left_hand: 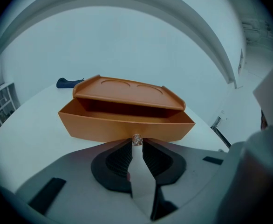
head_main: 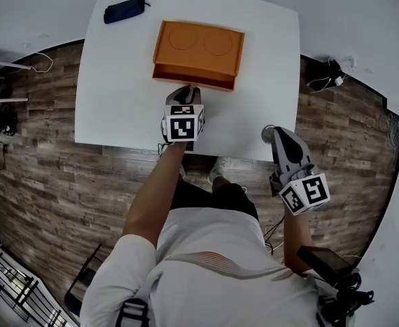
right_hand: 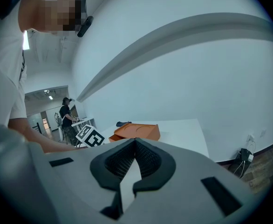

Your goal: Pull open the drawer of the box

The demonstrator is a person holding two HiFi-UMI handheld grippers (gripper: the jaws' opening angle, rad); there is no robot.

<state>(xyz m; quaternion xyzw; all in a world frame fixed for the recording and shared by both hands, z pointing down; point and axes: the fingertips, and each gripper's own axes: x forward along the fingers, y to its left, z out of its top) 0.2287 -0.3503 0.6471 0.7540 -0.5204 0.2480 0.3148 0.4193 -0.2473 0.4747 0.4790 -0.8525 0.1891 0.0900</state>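
Observation:
An orange box [head_main: 201, 43] lies flat on the white table [head_main: 118, 101], and its drawer [head_main: 193, 80] sticks out a little toward me. My left gripper [head_main: 188, 95] is at the drawer's front. In the left gripper view the drawer [left_hand: 122, 125] stands partly open under the lid [left_hand: 127, 90]. My left gripper [left_hand: 137, 143] is shut on the small clear knob [left_hand: 137, 139] in the middle of the drawer's front. My right gripper [head_main: 270, 134] hangs off the table's near right edge, and the right gripper view shows this right gripper [right_hand: 135, 141] shut on nothing.
A dark blue pouch [head_main: 124, 10] lies at the table's far left corner, behind the box. Wood floor surrounds the table, and cables [head_main: 325, 80] lie by the wall at right. Another person [right_hand: 66, 115] stands far off in the room.

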